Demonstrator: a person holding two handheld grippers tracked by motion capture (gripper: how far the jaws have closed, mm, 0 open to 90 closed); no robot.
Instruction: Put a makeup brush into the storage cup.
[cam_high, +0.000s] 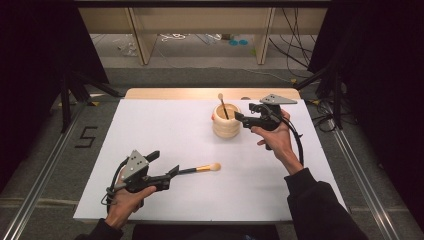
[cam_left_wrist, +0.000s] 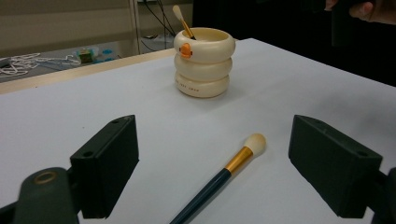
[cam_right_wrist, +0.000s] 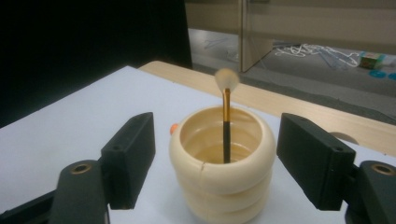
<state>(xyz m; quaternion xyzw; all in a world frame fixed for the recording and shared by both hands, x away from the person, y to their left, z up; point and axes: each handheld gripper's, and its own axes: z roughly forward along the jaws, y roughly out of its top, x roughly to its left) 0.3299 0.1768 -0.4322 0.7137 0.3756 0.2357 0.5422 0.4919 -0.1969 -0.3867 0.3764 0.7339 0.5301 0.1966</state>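
Observation:
A cream ringed holder (cam_high: 226, 125) with an orange beak stands at the back middle of the white board (cam_high: 165, 125). One dark-handled brush (cam_high: 222, 105) leans inside it, head up. My right gripper (cam_high: 246, 112) is open just right of the holder; in the right gripper view its jaws flank the holder (cam_right_wrist: 222, 182) and the brush (cam_right_wrist: 226, 126) without touching. A second brush (cam_high: 200, 169) with a gold ferrule lies flat on the board. My left gripper (cam_high: 164, 164) is open at its handle end; the brush (cam_left_wrist: 219, 179) lies between the spread jaws (cam_left_wrist: 212, 128).
The wooden table edge (cam_high: 210, 93) shows behind the board. Table legs and loose cables (cam_high: 175, 37) lie on the floor beyond. Metal rails run along both sides. The other hand (cam_left_wrist: 364, 9) shows at the top right of the left gripper view.

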